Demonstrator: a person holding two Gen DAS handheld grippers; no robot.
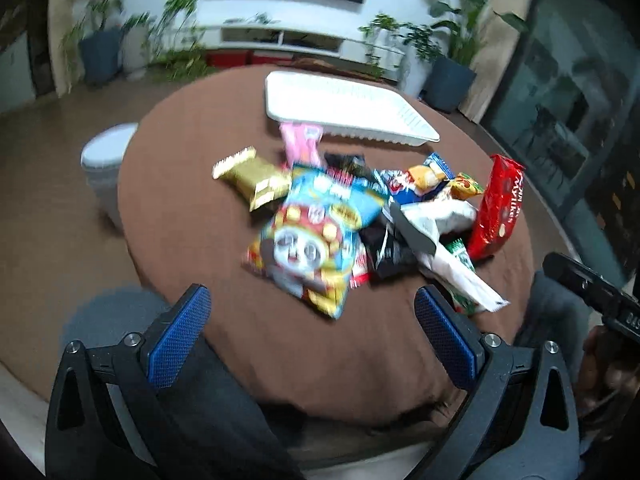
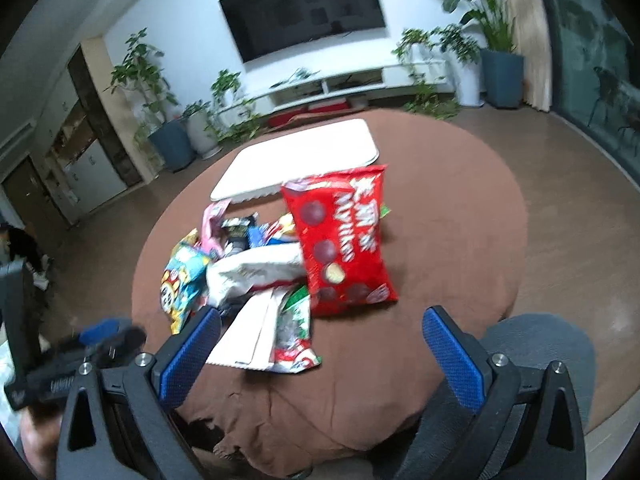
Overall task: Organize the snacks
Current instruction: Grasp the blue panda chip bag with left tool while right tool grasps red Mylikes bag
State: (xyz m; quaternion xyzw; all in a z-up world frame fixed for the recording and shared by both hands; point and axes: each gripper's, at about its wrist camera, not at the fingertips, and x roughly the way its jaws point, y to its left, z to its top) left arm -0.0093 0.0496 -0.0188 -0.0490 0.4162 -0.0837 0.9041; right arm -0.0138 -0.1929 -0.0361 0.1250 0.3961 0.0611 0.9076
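Short of the snack pile (image 1: 352, 220), both grippers' fingers (image 1: 180, 336) gape empty; best take one edge packet for the white tray (image 1: 344, 108).

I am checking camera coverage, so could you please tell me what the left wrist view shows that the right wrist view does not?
Only the left wrist view shows the gold wrapper and a white stool beside the table. Only the right wrist view shows the whole wall screen and the red bag's broad front. Both show the white tray beyond the snack pile on the brown table, with each gripper open.
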